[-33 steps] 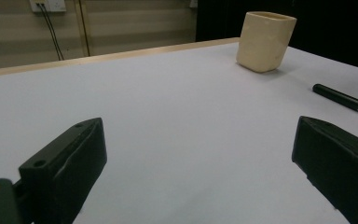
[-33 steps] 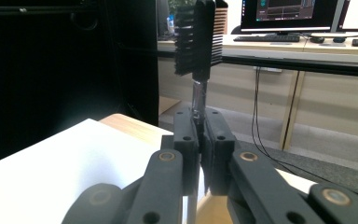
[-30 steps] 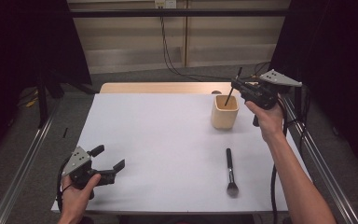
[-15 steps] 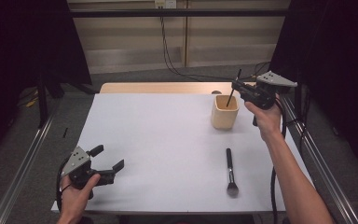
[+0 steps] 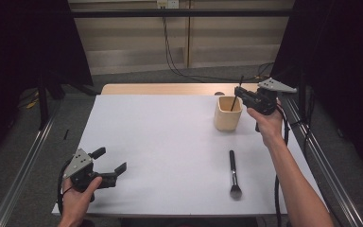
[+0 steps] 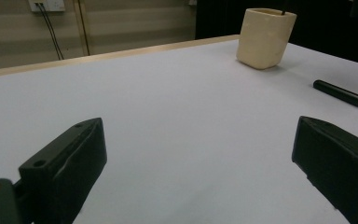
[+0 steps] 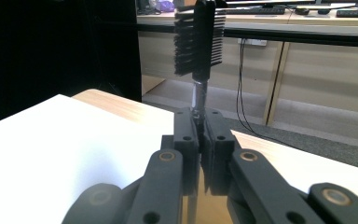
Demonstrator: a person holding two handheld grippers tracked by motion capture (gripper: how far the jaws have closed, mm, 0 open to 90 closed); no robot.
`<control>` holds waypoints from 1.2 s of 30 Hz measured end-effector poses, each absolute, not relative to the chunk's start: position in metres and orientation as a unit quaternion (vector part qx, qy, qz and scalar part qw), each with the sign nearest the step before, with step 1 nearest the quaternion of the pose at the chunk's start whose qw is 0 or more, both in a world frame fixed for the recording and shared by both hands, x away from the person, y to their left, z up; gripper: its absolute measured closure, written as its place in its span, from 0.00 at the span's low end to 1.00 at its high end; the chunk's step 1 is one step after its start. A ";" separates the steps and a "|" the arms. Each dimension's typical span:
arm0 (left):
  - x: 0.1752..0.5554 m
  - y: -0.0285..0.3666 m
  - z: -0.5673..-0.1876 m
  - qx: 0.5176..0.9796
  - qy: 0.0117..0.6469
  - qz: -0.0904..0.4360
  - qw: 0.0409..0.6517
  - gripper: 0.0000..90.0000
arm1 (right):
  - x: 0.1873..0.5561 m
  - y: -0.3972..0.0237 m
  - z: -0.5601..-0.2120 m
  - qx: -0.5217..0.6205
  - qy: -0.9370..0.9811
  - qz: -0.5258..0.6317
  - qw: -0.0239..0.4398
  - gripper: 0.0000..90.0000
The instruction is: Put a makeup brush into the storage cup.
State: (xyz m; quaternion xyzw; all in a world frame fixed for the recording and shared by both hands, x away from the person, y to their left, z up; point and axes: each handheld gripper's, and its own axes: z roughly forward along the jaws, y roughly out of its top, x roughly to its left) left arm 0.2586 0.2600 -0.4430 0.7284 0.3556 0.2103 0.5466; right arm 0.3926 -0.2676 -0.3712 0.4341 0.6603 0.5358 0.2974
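- Nearest the person, at the table's front left corner, the left gripper rests low over the white table with its jaws spread wide and nothing between them.
- Ahead of those open jaws lies bare tabletop; off to their right, well apart, a makeup brush lies flat, its black handle pointing toward the cup.
- Farther on, beyond the brush's handle end, a cream cup stands upright near the back right of the table.
- Just beside the cup's far right edge, the right gripper is clamped tight on a thin black brush.
- From the closed jaws the brush's stem slants down into the cup's mouth, and its comb-like bristle head stands up above them.
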 end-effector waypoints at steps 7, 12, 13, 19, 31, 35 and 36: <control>0.259 0.261 -0.443 0.732 0.353 0.212 0.543 0.04 | 0.392 -0.266 -0.381 0.436 0.665 0.532 0.289 0.96; 0.260 0.260 -0.444 0.735 0.351 0.210 0.541 0.04 | 0.393 -0.267 -0.387 0.439 0.665 0.531 0.286 0.96; 0.260 0.260 -0.444 0.736 0.350 0.210 0.539 0.04 | 0.394 -0.267 -0.387 0.442 0.664 0.532 0.284 0.96; 0.260 0.259 -0.444 0.736 0.350 0.210 0.541 0.04 | 0.396 -0.268 -0.392 0.442 0.667 0.530 0.281 0.96; 0.260 0.258 -0.445 0.738 0.346 0.212 0.539 0.04 | 0.398 -0.270 -0.402 0.446 0.672 0.525 0.273 0.96; 0.260 0.258 -0.445 0.739 0.347 0.213 0.536 0.04 | 0.398 -0.270 -0.403 0.446 0.674 0.523 0.271 0.96; 0.260 0.258 -0.445 0.740 0.347 0.215 0.535 0.04 | 0.398 -0.270 -0.403 0.447 0.673 0.525 0.268 0.96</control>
